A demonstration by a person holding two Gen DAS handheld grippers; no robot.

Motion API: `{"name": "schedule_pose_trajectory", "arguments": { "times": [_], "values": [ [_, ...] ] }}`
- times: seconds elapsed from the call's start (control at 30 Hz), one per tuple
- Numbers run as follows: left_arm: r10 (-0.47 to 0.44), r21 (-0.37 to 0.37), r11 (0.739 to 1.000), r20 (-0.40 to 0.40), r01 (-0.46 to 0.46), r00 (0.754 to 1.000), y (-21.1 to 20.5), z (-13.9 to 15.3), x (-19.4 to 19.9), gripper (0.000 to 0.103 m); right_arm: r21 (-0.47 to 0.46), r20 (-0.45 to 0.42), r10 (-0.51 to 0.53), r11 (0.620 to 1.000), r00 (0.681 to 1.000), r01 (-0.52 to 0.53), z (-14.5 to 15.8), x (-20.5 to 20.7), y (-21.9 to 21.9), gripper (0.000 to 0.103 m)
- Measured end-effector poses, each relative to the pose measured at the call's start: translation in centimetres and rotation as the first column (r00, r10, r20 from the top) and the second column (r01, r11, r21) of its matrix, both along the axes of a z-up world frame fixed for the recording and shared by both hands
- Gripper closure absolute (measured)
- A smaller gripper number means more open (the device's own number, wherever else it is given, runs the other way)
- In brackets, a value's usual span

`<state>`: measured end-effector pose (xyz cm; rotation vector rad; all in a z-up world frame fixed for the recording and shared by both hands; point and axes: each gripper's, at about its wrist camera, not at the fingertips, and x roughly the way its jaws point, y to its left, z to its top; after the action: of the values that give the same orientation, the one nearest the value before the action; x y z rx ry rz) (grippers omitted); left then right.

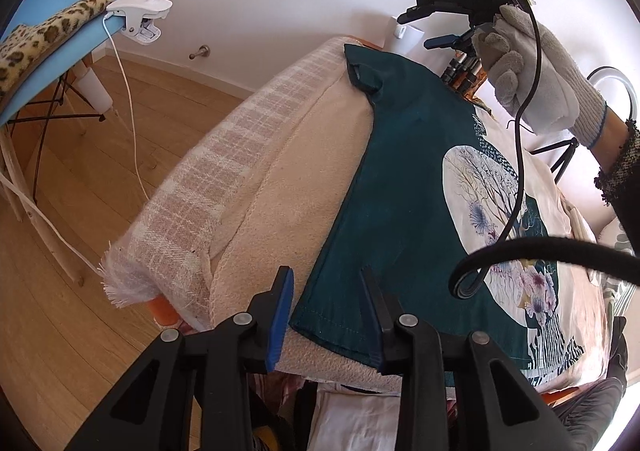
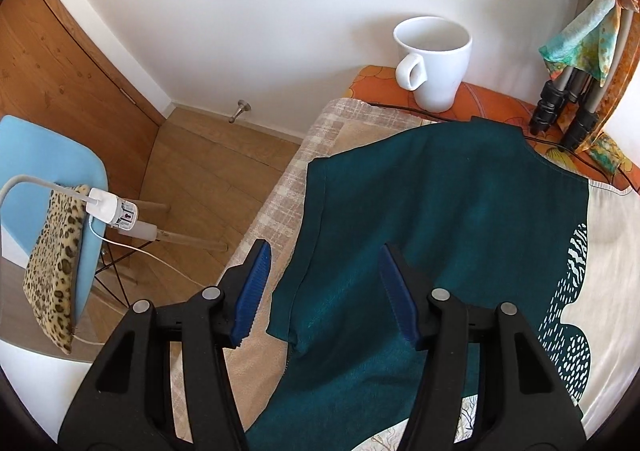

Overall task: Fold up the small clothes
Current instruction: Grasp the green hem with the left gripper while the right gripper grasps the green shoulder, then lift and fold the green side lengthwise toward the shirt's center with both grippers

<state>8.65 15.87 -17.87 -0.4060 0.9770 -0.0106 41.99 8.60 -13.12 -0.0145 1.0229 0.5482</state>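
Observation:
A dark teal T-shirt [image 1: 404, 187] with a white printed panel lies flat on a cream towel [image 1: 288, 187] over the table. My left gripper [image 1: 326, 283] is open, its fingers astride the shirt's near hem corner, holding nothing. My right gripper [image 2: 324, 263] is open and hovers over the shirt's [image 2: 440, 203] sleeve edge at the far end. It also shows in the left wrist view [image 1: 436, 25], held up in a gloved hand [image 1: 532, 67] above the shirt's far end.
A white mug [image 2: 434, 61] stands on an orange cloth behind the shirt. Tripod legs [image 2: 568, 111] stand at the back right. A blue chair [image 2: 48, 179] with a leopard cloth and a clip lamp is on the left. A black cable [image 1: 520, 155] hangs over the shirt.

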Motion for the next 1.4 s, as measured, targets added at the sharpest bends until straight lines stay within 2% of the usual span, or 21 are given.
{"name": "schedule_pose_trajectory", "arguments": {
  "times": [0.27, 0.43, 0.67, 0.93, 1.1, 1.17, 1.27, 1.4],
  "values": [
    [-0.009, -0.021, 1.000, -0.023, 0.009, 1.000, -0.2, -0.7, 0.5, 0.071, -0.016, -0.025, 0.004, 1.000, 1.000, -0.004, -2.2, 2.6, 3.4, 0.044],
    [-0.006, -0.061, 0.998, -0.040, 0.004, 0.999, 0.1, -1.3, 0.7, 0.072, -0.038, -0.027, 0.004, 0.999, 1.000, -0.005, -3.5, 4.2, 5.8, 0.046],
    [-0.012, -0.067, 0.998, -0.056, 0.008, 0.998, 0.0, -1.9, 1.1, 0.073, -0.078, -0.014, -0.013, 0.997, 1.000, 0.012, -5.4, 6.8, 8.4, 0.048],
    [-0.024, -0.035, 0.999, -0.050, 0.022, 0.998, -0.3, -2.0, 1.5, 0.078, -0.148, 0.001, -0.053, 0.988, 0.999, 0.052, -7.7, 9.3, 9.6, 0.052],
    [-0.009, -0.032, 0.999, -0.049, 0.007, 0.999, 0.0, -2.0, 1.6, 0.086, -0.170, 0.016, -0.045, 0.984, 0.999, 0.047, -8.1, 9.8, 9.7, 0.060],
    [-0.004, -0.021, 1.000, -0.049, 0.003, 0.999, 0.1, -2.1, 1.6, 0.090, -0.184, 0.020, -0.047, 0.982, 0.999, 0.050, -8.0, 9.8, 9.6, 0.074],
    [-0.008, -0.013, 1.000, -0.042, 0.007, 0.999, 0.0, -2.0, 1.6, 0.095, -0.176, 0.008, -0.052, 0.983, 0.999, 0.052, -8.0, 10.0, 9.4, 0.086],
    [-0.005, -0.029, 1.000, -0.028, 0.005, 1.000, 0.1, -1.7, 1.4, 0.103, -0.186, 0.025, -0.043, 0.981, 0.999, 0.047, -7.6, 9.9, 8.8, 0.092]
  ]
}}
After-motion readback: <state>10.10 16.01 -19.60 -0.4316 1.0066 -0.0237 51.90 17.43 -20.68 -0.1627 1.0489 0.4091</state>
